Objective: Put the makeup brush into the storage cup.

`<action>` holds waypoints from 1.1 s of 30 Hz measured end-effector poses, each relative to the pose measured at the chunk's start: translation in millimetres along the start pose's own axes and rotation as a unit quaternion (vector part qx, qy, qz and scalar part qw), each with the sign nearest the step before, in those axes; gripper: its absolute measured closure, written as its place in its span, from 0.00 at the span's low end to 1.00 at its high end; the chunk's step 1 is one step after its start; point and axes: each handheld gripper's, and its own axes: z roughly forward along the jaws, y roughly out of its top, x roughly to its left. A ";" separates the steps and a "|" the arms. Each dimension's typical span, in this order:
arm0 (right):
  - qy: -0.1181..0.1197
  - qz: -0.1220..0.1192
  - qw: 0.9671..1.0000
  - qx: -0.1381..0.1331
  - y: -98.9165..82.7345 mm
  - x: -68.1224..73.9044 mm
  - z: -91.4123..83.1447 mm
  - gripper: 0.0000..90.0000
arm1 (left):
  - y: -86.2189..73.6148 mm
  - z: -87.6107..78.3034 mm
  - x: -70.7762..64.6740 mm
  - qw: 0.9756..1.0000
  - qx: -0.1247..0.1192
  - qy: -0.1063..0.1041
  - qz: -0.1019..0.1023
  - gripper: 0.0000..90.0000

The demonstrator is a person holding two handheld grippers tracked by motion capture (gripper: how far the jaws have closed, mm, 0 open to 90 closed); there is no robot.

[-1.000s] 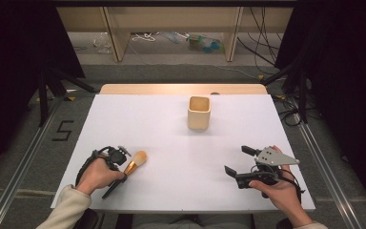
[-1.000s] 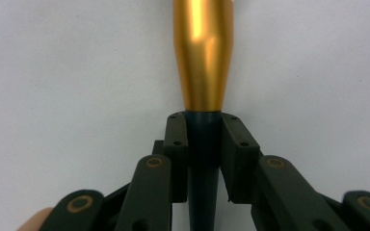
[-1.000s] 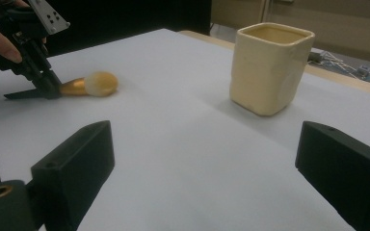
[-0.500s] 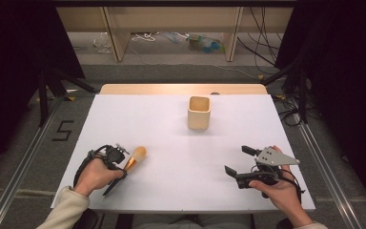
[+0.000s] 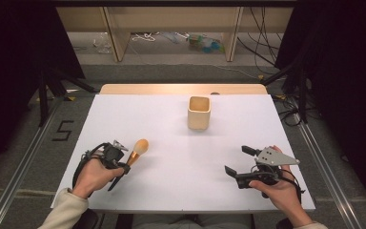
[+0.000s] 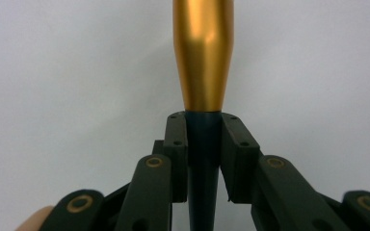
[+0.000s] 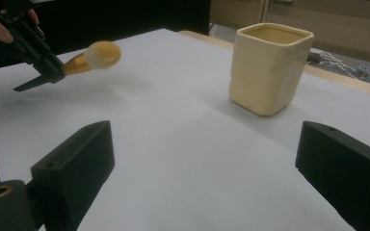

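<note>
A makeup brush [image 5: 139, 147] with a tan bristle head, gold ferrule and dark handle is held in my left gripper [image 5: 123, 167], at the table's front left. In the left gripper view the jaws are shut on the dark handle just below the gold ferrule of the brush [image 6: 203, 53]. The right gripper view shows the brush [image 7: 99, 54] raised off the table with a shadow under it. My right gripper [image 5: 237, 160] rests at the front right, open, nothing between its jaws. A cream square cup [image 5: 199, 112] stands upright at the middle back, also seen as the cup [image 7: 270, 67].
The white table top [image 5: 171, 191] spans the space between the grippers and the cup. A wooden strip [image 5: 171, 88] runs along its far edge. Dark stands and cables [image 5: 290, 81] sit on the floor beyond the right side.
My left gripper has lifted the brush a little, and its bristle head has moved up and away from me. The right gripper and the cup have stayed put.
</note>
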 end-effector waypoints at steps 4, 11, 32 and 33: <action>-0.003 0.002 1.000 -0.003 0.0 0.4 0.2 0.08 | -0.4 -0.3 -0.3 0.999 -0.046 -0.010 -0.010 0.83; -0.002 0.000 1.000 -0.002 0.0 0.4 0.2 0.08 | 1.2 -6.5 0.0 0.997 -0.075 -0.004 -0.004 0.83; -0.004 0.001 1.000 -0.005 -0.2 0.4 0.5 0.08 | 4.0 -19.2 -0.8 0.984 -0.180 0.002 0.000 0.83; -0.002 0.001 1.000 -0.003 -0.1 0.3 0.2 0.08 | 4.2 -18.1 -3.2 0.980 -0.200 0.001 -0.017 0.83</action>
